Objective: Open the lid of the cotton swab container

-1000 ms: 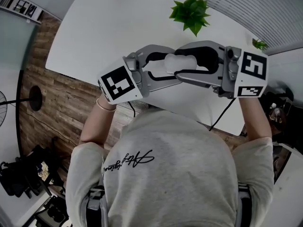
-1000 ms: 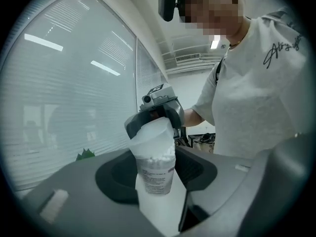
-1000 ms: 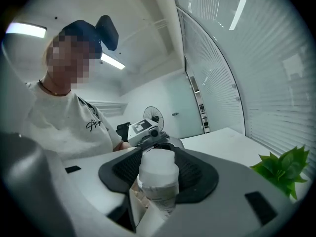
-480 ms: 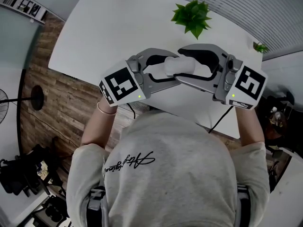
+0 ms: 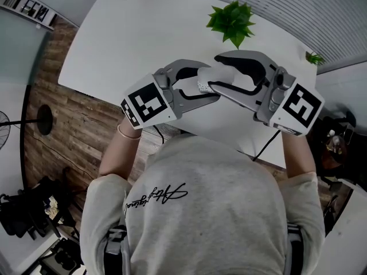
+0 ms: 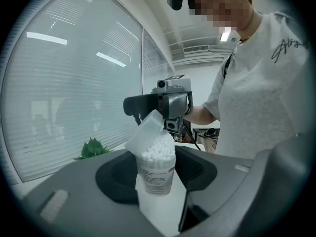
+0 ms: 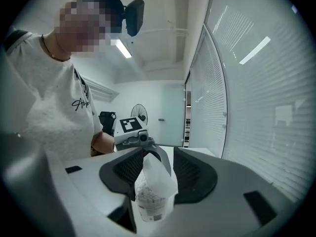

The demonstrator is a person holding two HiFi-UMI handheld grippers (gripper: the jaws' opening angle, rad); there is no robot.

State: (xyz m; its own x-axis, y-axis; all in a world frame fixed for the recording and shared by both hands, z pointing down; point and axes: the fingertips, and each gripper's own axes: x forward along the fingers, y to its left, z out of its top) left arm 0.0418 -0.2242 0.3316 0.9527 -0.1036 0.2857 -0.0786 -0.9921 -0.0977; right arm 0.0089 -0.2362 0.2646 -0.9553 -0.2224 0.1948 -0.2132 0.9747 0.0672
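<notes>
A clear cotton swab container (image 6: 155, 174), packed with white swabs, is held above the table with my left gripper (image 6: 157, 184) shut on its body. Its translucent lid (image 6: 146, 134) is tilted up off the rim and the swab tips show. My right gripper (image 7: 155, 181) faces the left one, and its jaws are closing with the lid (image 7: 157, 174) between the pads, which press on it. In the head view both grippers meet over the white table (image 5: 132, 33), with the container (image 5: 203, 87) and the lid (image 5: 225, 72) between them.
A green potted plant (image 5: 231, 17) stands at the table's far edge, and a smaller one (image 5: 313, 55) at the right corner. A black cable (image 5: 268, 137) hangs off the near edge. Window blinds line the far side. Wooden floor lies to the left.
The lid has swung up off the container, baring the swabs. My right gripper has tipped and shifted slightly right and down; the left one has stayed almost still.
</notes>
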